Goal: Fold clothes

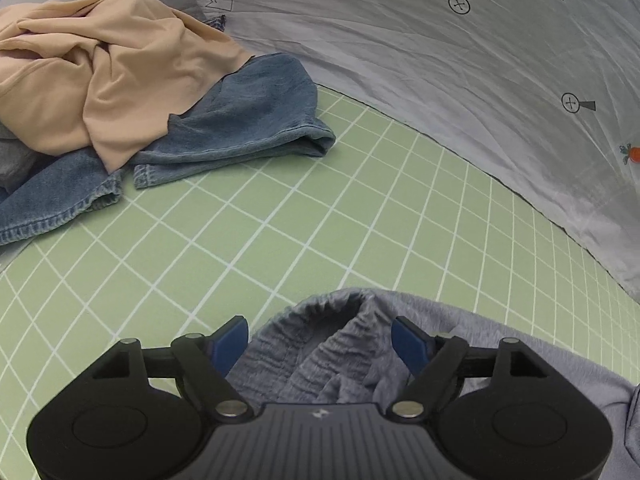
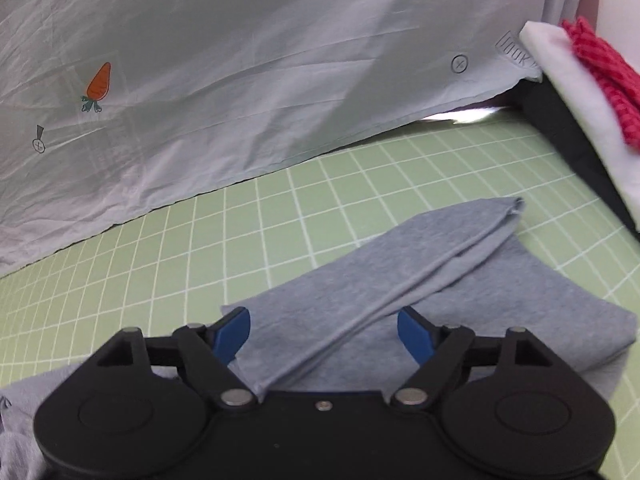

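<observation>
L tongs (image 1: pixel 320 334) apart, over grey garment (image 1: pixel 500 344) | R tongs (image 2: pixel 324 330) apart, nothing gripped | on green grid mat (image 1: pixel 280 216)

grey garment (image 2: pixel 360 292): soft matt knit cloth, ribbed and puckered at its gathered band | jeans (image 1: pixel 248 120): rough matt blue denim, stitched hems | beige garment (image 1: pixel 100 68): smooth matt cloth | surface (image 1: pixel 280 220): smooth matt green mat, white grid | sheet (image 2: pixel 240 60): thin creased pale cloth | left gripper (image 1: pixel 319 340): matt black plastic, metal pins, blue pads
</observation>
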`<state>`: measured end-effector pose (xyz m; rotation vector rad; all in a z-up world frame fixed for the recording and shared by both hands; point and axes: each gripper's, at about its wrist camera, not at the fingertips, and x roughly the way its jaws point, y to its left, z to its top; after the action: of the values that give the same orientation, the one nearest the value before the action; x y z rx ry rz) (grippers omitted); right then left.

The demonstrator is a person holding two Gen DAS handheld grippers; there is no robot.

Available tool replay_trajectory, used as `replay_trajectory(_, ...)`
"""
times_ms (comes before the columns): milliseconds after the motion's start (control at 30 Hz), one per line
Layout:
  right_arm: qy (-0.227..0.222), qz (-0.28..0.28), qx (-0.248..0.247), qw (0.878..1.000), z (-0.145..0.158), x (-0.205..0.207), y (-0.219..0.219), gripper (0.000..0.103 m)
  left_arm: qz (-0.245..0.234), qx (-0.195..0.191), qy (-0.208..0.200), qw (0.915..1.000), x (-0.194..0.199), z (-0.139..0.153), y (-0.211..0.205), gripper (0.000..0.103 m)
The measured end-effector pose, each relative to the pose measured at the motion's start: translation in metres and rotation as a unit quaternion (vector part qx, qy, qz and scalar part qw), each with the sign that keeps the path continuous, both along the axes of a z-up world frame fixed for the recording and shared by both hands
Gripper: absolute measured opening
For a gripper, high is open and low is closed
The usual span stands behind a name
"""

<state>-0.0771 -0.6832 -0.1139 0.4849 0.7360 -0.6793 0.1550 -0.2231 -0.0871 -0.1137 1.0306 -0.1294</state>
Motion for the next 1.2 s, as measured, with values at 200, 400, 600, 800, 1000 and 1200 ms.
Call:
replay_trajectory(200, 0.055, -0.019, 0.005, 0.998, -0.014, 0.014, -0.006, 0.067, -0.009, 0.048, 0.018, 0.9987, 0.014, -0.015, -0.014, 0.049)
replay_trajectory(400, 0.053, 0.022, -0.046, 0.997, 0.006, -0.006, -0.028, 0.003, -0.017, 0.049, 0.011, 0.9986, 0.026, -0.011, -0.012, 0.012)
replay_trajectory(600, 0.081, -0.049, -0.227, 0.969, 0.066, -0.021, -0.090, 0.003, 0.011, 0.073, -0.044, 0.9963, 0.059, 0.009, -0.005, 0.014)
replay_trajectory(800, 0.108, -0.153, -0.228, 0.955, 0.085, -0.041, -0.121, 0.058, 0.025, 0.071, -0.064, 0.9951, 0.052, 0.030, -0.004, 0.083)
replay_trajectory(1000, 0.060, -0.087, -0.127, 0.986, 0.053, -0.054, -0.023, 0.077, 0.026, 0.068, -0.051, 0.9960, -0.012, 0.043, 0.016, 0.088)
replay_trajectory(1200, 0.055, 0.077, -0.083, 0.992, 0.028, -0.023, 0.110, 0.078, 0.042, 0.064, -0.010, 0.9970, -0.067, 0.038, 0.056, 0.089)
